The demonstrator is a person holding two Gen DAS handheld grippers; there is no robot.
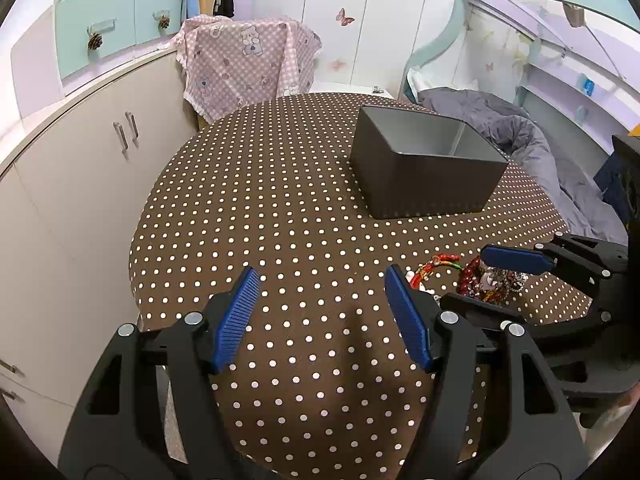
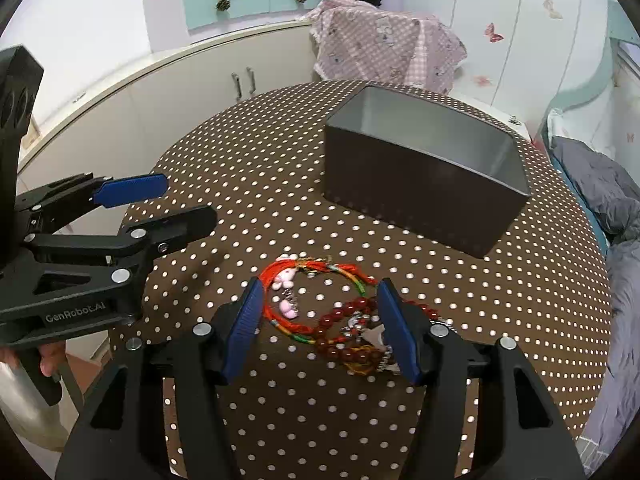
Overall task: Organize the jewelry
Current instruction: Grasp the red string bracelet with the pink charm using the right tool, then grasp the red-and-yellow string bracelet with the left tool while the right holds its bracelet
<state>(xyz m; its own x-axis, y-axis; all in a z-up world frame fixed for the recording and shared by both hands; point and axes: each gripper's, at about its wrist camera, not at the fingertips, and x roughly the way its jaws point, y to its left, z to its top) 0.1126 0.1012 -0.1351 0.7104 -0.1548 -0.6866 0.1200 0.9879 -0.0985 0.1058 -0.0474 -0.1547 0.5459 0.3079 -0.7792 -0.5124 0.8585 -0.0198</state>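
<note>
**Jewelry bracketed, nothing gripped yet**

Jewelry sits in a small tangle near my edge of the dotted tablecloth (image 2: 440, 280): a red cord bracelet (image 2: 308, 276) with pink charms, and touching it a dark red bead bracelet (image 2: 344, 320) knotted up with silvery bits. My right gripper (image 2: 320, 320) points down over this heap with its blue pads apart, one on each side, so the pile lies between them; I see no pad pressing on anything. The right pad overlaps the bead strand, and I cannot tell whether it touches.

My left gripper (image 1: 320, 312) hangs beside it over bare cloth, jaws wide and empty, probably held clear of the pickup.

The dark box (image 2: 424, 200) stands open farther back, well apart from the heap, its pale interior looking bare from here, likely the destination.
</note>
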